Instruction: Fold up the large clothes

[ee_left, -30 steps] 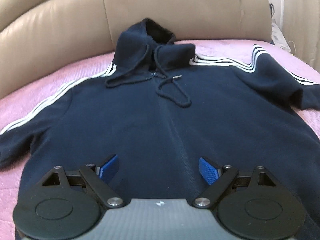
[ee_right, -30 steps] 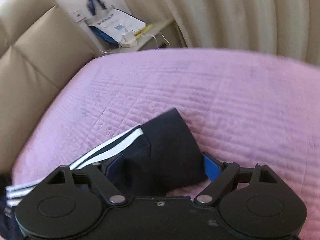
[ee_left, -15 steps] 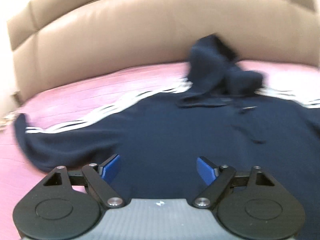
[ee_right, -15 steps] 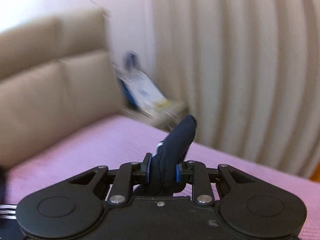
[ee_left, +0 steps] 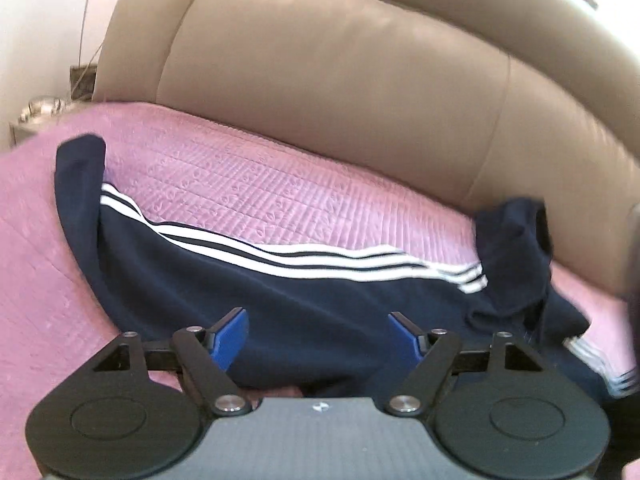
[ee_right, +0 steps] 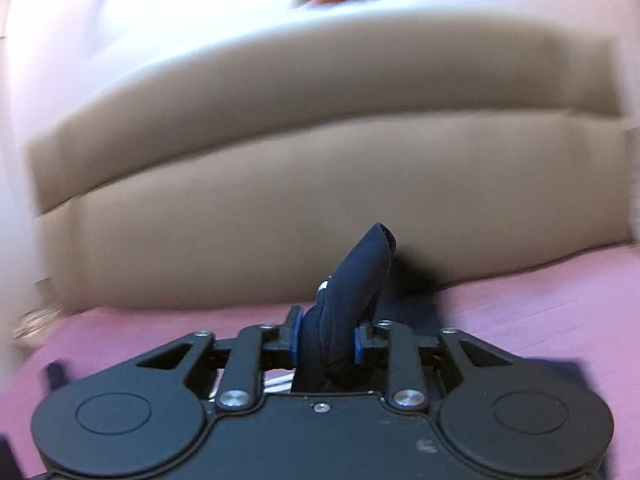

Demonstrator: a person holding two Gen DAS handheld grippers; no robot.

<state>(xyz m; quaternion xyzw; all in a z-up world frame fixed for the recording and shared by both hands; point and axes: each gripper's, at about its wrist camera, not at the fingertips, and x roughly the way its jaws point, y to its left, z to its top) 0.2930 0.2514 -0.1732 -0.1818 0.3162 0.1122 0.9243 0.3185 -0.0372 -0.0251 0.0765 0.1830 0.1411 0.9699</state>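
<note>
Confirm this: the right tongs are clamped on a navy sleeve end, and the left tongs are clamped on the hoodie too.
Half right. The right tongs do pinch the sleeve end, but the left wrist view shows the left tongs wide open above the hoodie, gripping nothing.

Pink quilted bedspread (ee_left: 280, 196) w/ tan padded headboard (ee_left: 340, 92) at far side, white wall (ee_left: 44, 20) far left, bright light.

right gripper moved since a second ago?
Yes. The right gripper, then low over the pink bedspread, now faces the headboard, lifted, its fingers having closed on the sleeve cuff.
</note>
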